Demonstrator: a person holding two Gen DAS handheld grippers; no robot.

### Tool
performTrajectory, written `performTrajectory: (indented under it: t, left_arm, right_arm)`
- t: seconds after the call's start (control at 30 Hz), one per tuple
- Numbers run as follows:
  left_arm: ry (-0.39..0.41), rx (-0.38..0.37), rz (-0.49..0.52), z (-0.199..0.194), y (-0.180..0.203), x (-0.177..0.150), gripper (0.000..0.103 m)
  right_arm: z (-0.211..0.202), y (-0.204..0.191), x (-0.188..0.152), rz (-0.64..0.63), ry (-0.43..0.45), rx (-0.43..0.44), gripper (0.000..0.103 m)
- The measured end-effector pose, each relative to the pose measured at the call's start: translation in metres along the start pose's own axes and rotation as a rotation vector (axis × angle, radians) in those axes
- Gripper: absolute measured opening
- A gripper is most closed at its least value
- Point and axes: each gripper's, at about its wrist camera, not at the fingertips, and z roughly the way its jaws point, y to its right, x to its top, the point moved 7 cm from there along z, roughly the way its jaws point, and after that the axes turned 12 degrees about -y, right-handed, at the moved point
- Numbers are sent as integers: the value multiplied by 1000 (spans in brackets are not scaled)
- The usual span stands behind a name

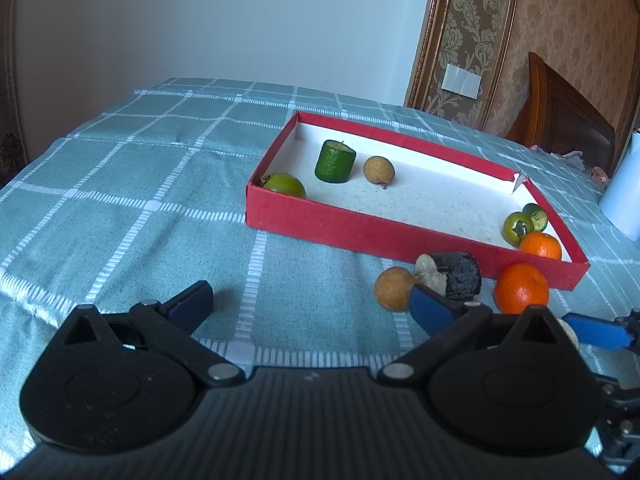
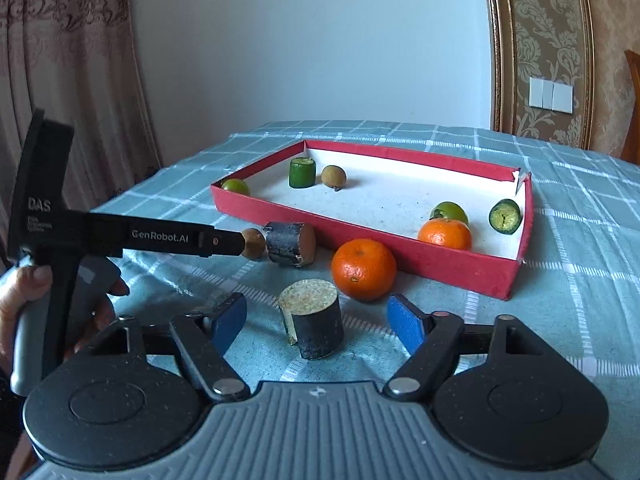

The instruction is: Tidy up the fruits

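The right gripper [image 2: 316, 320] is shown spread either side of an upright dark sugarcane piece [image 2: 314, 324], pads clear; the left gripper [image 1: 308, 300] is spread over bare tablecloth [image 1: 120, 200].

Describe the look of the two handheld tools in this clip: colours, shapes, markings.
Both are black, with round pivot discs, ribbed grey bodies, silver rivets and blue finger pads: left tool, right tool. Seen from the side, the left tool's bar reads "GenRobot.AI" in white and its grip is grey.
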Motion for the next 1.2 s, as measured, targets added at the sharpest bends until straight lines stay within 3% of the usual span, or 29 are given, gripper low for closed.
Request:
performTrajectory:
  t: [0.07, 0.3, 0.57, 0.83, 1.2]
  left_arm:
    - [0, 0, 0, 0, 0, 0, 103]
    - [0, -2, -1, 0, 0, 0, 103]
    - [0, -1, -1, 0, 0, 0, 103]
    - [0, 0, 0, 0, 0, 0, 103]
    - [-5, 11, 10, 1, 2, 0, 103]
  right_arm:
    - [8, -1, -1, 10, -32, 4, 34]
    - [-5, -4, 1, -23, 28, -19, 33]
    - [-9, 20, 52, 2, 121, -85, 33]
    - [54, 72, 105, 69, 51, -187, 33]
    - [102, 89, 116, 93, -39, -205, 33]
